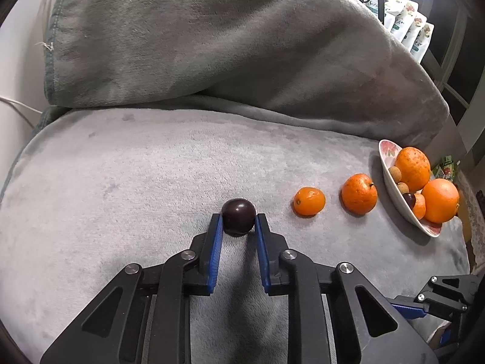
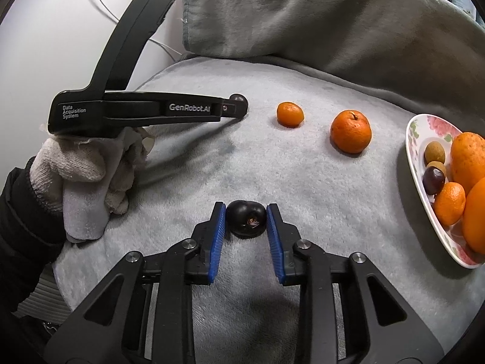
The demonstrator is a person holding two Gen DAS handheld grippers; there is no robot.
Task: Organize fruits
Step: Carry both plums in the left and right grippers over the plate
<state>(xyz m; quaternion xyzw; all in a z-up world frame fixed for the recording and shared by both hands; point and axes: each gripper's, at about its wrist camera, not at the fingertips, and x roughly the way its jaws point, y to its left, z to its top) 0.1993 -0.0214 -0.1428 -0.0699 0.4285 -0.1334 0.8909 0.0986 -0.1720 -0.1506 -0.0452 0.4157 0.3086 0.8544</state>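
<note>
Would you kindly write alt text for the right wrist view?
The right gripper closes around a dark plum on a grey blanket. Beyond, the left gripper meets another plum, beside two oranges and a bowl of fruit.

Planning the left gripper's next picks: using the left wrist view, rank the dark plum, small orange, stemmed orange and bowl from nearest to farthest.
1. Dark plum, between the left gripper fingers.
2. Small orange, to the right.
3. Stemmed orange, further right.
4. Bowl, far right.

Our left gripper (image 1: 238, 223) closes its blue pads on a dark plum (image 1: 238, 217) on the grey blanket (image 1: 121, 182) — two oranges beside it, then a fruit-filled bowl (image 1: 391, 186).
</note>
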